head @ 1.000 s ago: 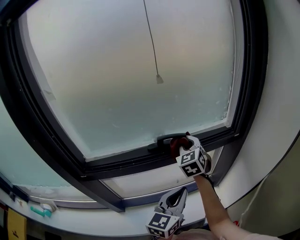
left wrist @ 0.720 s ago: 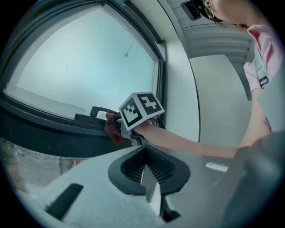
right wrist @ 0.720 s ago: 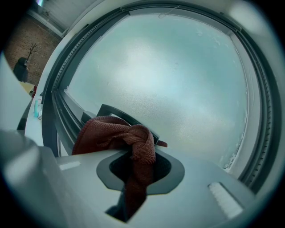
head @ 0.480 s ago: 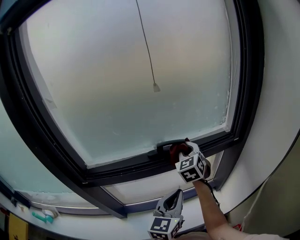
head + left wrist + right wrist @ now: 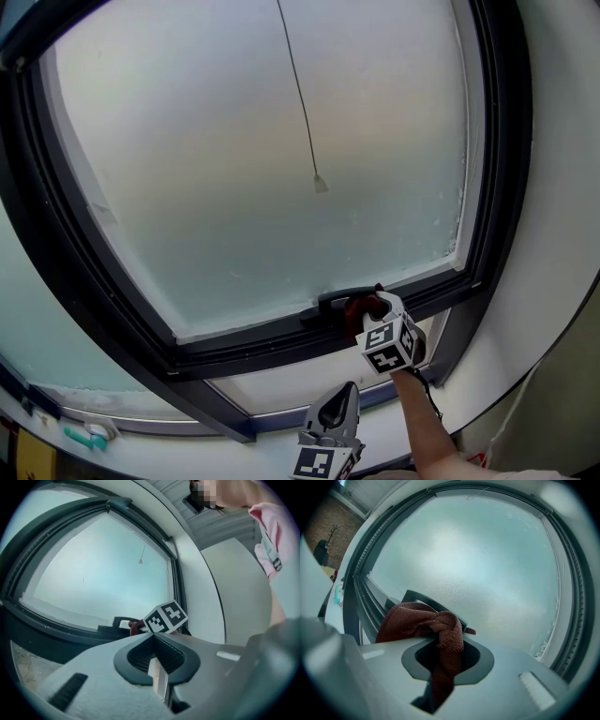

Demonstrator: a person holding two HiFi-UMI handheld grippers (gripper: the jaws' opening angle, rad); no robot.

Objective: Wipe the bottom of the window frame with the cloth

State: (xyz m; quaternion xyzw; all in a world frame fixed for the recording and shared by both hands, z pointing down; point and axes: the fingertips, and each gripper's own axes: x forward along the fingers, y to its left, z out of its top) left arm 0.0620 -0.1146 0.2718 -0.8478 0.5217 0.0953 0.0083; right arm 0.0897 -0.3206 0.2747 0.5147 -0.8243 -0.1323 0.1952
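A red-brown cloth [image 5: 359,308] [image 5: 418,619] is bunched in my right gripper [image 5: 368,315] [image 5: 446,649], which is shut on it. The cloth presses on the dark bottom rail of the window frame [image 5: 253,339] right beside the black handle [image 5: 339,298] [image 5: 412,596]. The gripper's marker cube [image 5: 390,345] also shows in the left gripper view [image 5: 165,616]. My left gripper [image 5: 343,399] [image 5: 155,654] hangs lower, below the rail and off the window, shut with nothing in it.
A thin pull cord with a small weight [image 5: 321,184] hangs in front of the frosted pane [image 5: 262,159]. A second pane [image 5: 291,367] lies under the rail. White wall [image 5: 562,206] curves along the right. A teal object [image 5: 86,433] sits on the sill, lower left.
The right gripper stays with the cloth at the handle, shifted barely rightward. The left gripper has dropped lower in the head view.
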